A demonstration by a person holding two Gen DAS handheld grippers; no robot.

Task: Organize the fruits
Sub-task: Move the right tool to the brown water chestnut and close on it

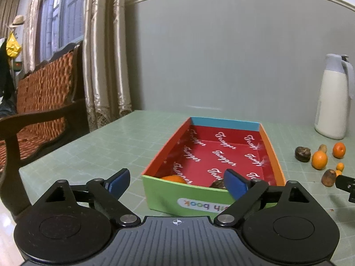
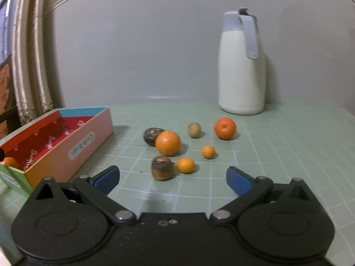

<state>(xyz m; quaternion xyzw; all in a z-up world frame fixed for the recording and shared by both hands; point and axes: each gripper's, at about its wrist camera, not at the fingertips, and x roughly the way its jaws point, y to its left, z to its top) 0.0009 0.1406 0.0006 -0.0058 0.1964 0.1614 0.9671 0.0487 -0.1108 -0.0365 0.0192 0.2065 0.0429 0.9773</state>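
Note:
A colourful cardboard box [image 1: 273, 153] with a red lining sits on the green mat; it also shows at the left of the right wrist view [image 2: 88, 137]. Inside it lie an orange [image 1: 174, 178] and a dark brown fruit [image 1: 218, 184] near the front wall. My left gripper [image 1: 176, 182] is open and empty just in front of the box. Loose fruits lie to the right of the box: a large orange [image 2: 168, 143], a tangerine [image 2: 224, 128], two small kumquats [image 2: 186, 165], two dark brown fruits [image 2: 162, 168] and a kiwi [image 2: 194, 129]. My right gripper [image 2: 173, 178] is open and empty just in front of them.
A white thermos jug [image 2: 241, 66] with a grey-blue lid stands against the grey wall behind the fruits. A wooden bench with orange cushions [image 1: 42, 102] and curtains stand off the table's left edge.

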